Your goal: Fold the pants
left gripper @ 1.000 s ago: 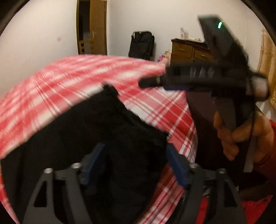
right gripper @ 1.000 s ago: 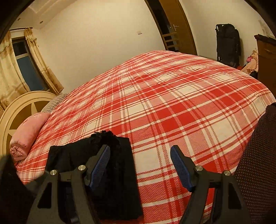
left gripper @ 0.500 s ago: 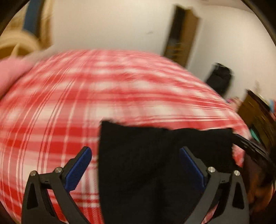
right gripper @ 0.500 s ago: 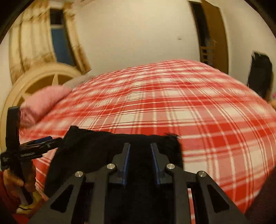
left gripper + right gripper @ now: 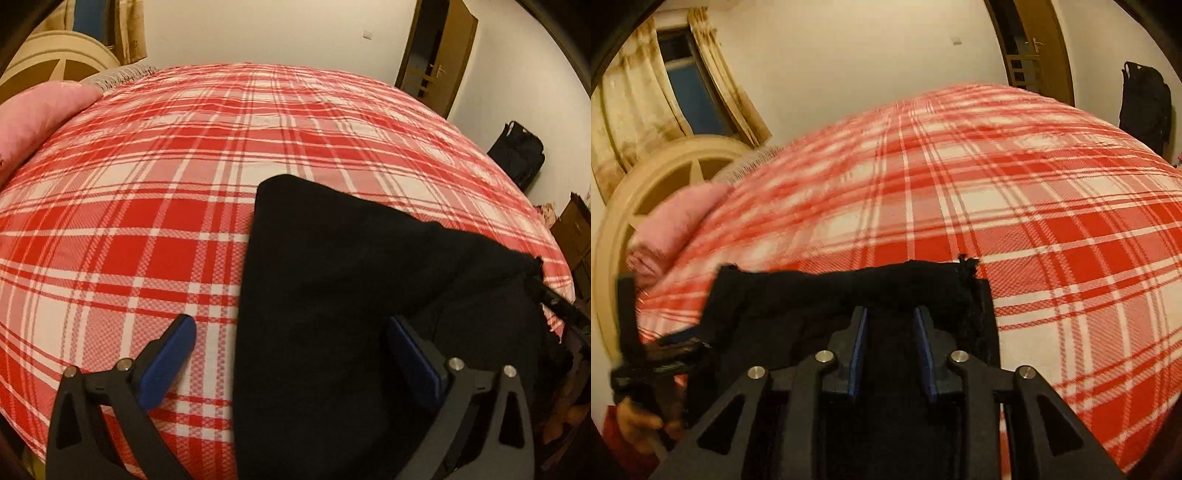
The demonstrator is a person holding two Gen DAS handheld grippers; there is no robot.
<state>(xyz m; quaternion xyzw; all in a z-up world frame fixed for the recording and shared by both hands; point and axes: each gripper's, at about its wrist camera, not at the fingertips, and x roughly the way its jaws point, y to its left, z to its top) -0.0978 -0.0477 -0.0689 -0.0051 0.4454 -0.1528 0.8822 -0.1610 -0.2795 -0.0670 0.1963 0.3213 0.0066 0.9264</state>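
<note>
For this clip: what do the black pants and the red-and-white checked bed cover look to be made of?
Black pants: soft matte cloth, probably knit or fleece; it reflects no light, drapes limply, and one corner shows a frayed, fuzzy edge in the right wrist view. Red-and-white checked bed cover: woven cotton-like fabric, matte; a fine checkered weave texture shows inside the red squares.

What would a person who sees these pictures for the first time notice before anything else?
The red and white plaid bedspread fills nearly the whole view. The black pants lie folded on its near edge as a dark block against the bright pattern. A pink pillow lies at the far left by the cream headboard, and a dark bag stands by the far wall.
</note>
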